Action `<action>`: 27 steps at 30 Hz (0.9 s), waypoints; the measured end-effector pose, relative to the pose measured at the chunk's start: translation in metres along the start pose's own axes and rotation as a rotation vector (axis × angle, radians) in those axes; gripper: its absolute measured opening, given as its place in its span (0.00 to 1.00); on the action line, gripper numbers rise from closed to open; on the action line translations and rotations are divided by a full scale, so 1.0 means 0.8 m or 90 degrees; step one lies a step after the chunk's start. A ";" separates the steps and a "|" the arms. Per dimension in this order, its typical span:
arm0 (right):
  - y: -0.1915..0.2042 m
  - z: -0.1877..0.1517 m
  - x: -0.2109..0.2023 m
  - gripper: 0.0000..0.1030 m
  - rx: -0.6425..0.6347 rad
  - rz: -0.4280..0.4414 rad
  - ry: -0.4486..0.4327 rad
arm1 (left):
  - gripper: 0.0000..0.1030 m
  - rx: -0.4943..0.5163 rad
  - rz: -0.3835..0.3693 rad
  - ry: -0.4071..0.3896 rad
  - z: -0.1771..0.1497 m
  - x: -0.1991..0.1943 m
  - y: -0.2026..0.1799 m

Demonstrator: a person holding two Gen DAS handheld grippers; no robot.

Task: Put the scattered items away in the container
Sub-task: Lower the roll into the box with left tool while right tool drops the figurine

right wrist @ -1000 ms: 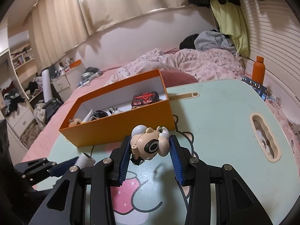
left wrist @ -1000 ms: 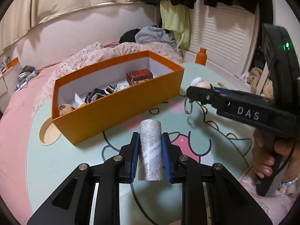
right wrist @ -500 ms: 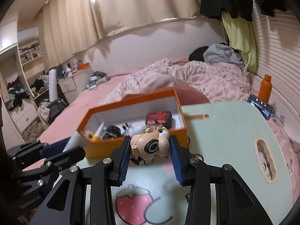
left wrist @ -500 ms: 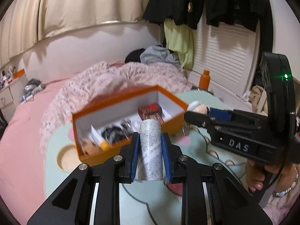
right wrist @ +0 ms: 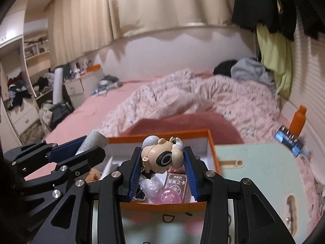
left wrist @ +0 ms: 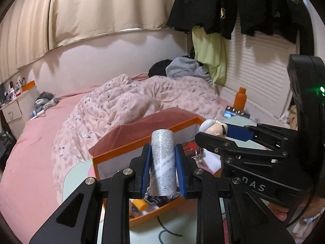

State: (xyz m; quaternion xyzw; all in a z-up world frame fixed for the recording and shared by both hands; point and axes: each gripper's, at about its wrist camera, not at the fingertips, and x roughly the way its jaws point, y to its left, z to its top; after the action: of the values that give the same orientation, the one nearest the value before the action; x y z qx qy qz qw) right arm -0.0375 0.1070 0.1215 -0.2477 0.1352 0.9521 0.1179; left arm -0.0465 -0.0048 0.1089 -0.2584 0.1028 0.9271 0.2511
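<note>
Box (right wrist: 212,152) on table (right wrist: 264,166), before bed (right wrist: 85,109)

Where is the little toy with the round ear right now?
The toy figure is pinched in the right gripper, hovering over the orange box, with the left gripper's grey tube beside it.

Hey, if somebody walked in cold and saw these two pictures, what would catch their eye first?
Most likely the bright orange box in the middle, open and already holding odds and ends. Right over it, the left gripper clamps a speckled grey tube, and the right gripper clamps a small beige toy figure. Behind lies a rumpled pink bed.
</note>
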 end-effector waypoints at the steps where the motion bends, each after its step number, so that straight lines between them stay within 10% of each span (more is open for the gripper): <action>1: -0.002 -0.002 0.007 0.38 0.003 -0.003 0.007 | 0.24 -0.003 0.000 0.007 -0.004 0.006 0.002; 21: -0.007 -0.011 0.045 0.39 0.011 -0.022 0.046 | 0.25 -0.061 0.020 0.042 -0.026 0.036 0.028; 25: -0.008 -0.015 0.044 0.52 0.013 -0.021 0.043 | 0.68 -0.084 0.064 0.033 -0.031 0.033 0.035; 27: -0.009 -0.015 0.040 0.58 0.015 -0.026 0.031 | 0.70 -0.080 0.068 0.018 -0.032 0.026 0.036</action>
State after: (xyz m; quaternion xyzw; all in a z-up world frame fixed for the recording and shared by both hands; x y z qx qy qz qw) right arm -0.0571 0.1153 0.0938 -0.2718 0.1440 0.9416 0.1367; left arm -0.0661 -0.0288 0.0778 -0.2810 0.0616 0.9401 0.1831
